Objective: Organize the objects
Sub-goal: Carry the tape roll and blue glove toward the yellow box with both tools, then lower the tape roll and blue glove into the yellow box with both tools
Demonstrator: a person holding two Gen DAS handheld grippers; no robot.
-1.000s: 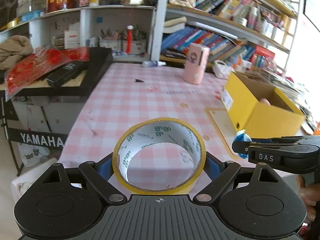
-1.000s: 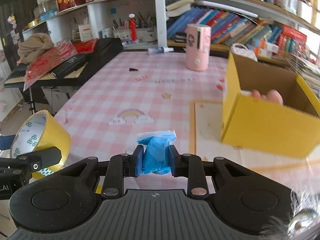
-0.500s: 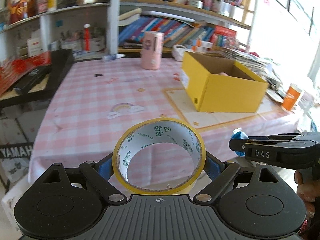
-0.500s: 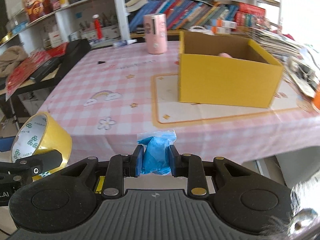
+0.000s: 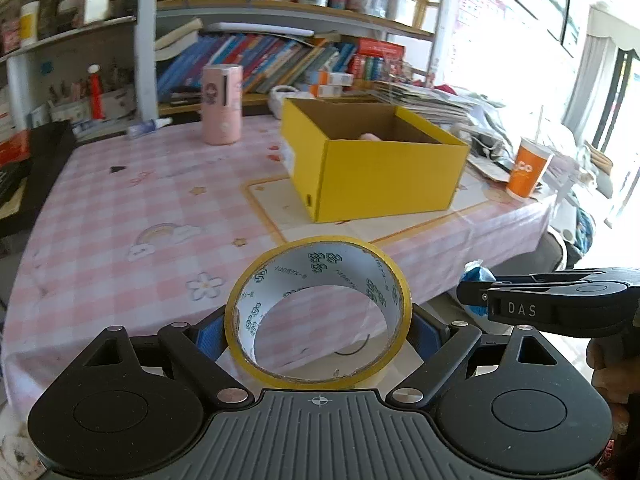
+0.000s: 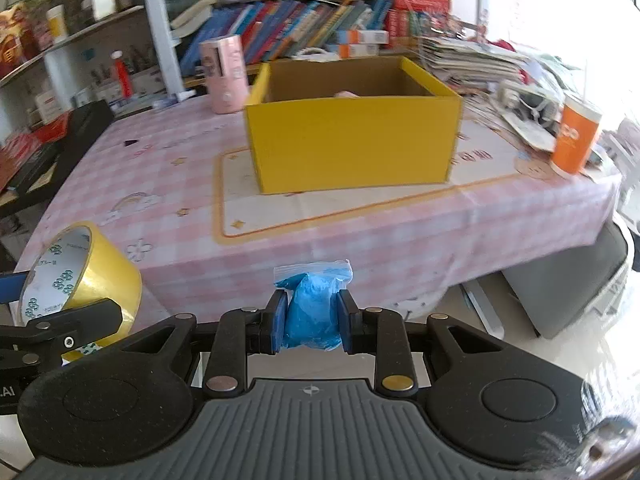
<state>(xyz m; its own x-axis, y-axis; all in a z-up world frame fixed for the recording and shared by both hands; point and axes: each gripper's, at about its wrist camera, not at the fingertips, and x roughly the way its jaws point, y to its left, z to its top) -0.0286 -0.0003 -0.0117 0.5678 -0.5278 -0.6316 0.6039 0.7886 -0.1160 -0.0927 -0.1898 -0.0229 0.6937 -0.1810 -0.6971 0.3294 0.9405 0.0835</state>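
Left tool: jaws spread wide, blue pads clamped on either side of a roll of yellow packing tape, which is held with its open core facing forward, printed white liner visible inside. Right tool: jaws nearly together, pinching a small zip bag of blue material; the bag's clear top edge sticks up above the pads. Both tools are held off the near edge of the tabletop, side by side, the left's roll showing at the right view's lower left. On the pink checked cloth beyond: an open yellow cardboard box standing on a pale mat, something pinkish inside it, hard to identify. Pink cylinder behind the box; orange cup at the far right edge. Bookshelves behind.
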